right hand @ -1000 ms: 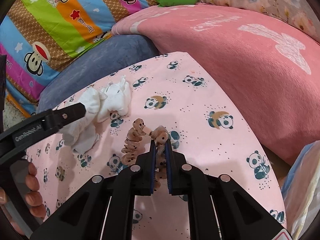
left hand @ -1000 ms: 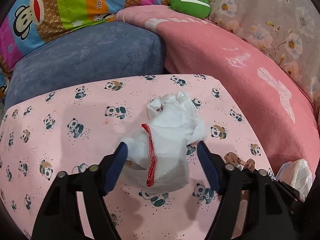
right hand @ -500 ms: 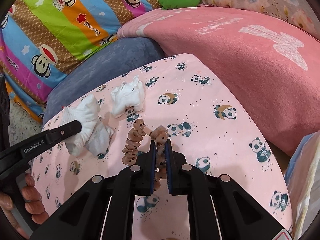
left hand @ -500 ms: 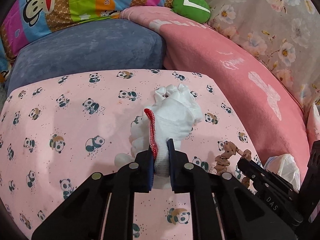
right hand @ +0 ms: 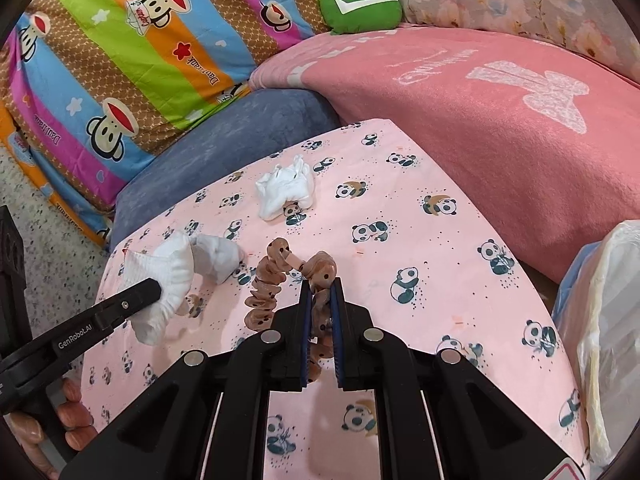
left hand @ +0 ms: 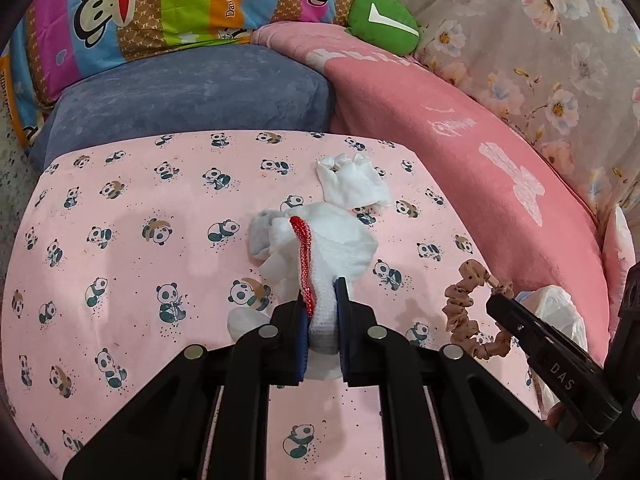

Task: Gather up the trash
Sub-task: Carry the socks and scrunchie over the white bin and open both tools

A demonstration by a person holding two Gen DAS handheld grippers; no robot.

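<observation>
1. Left wrist view: the left gripper (left hand: 320,296) is closed tight on a white sock (left hand: 324,248) with a red edge. The two blue pads press the cloth from both sides, and only a narrow gap stays between them, filled by the sock.
2. The rest of the sock hangs out ahead of the fingertips and a little to their left, above the pink panda sheet (left hand: 120,280). I cannot tell if its far end touches the sheet.
3. Farther ahead of the fingers, slightly to the right, a crumpled white tissue (left hand: 352,184) lies on the sheet, apart from the sock.
4. To the right of the fingers, the right gripper (left hand: 516,316) comes in from the edge and a brown scrunchie (left hand: 460,304) hangs from its tip. A white plastic bag (left hand: 560,308) shows just behind it.
5. Right wrist view: the right gripper (right hand: 320,292) is almost fully closed on the scrunchie (right hand: 272,280). The pads pinch one part of the band, and the loop stands out ahead of the fingertips and to their left.
6. Far to the left of the fingers, the left gripper (right hand: 152,292) holds the sock (right hand: 180,272), and a hand (right hand: 72,420) grips its handle.
7. Ahead of the fingers lies the tissue (right hand: 286,190) on the sheet (right hand: 440,264). At the right edge, beside the fingers, stands the bag (right hand: 604,320).
</observation>
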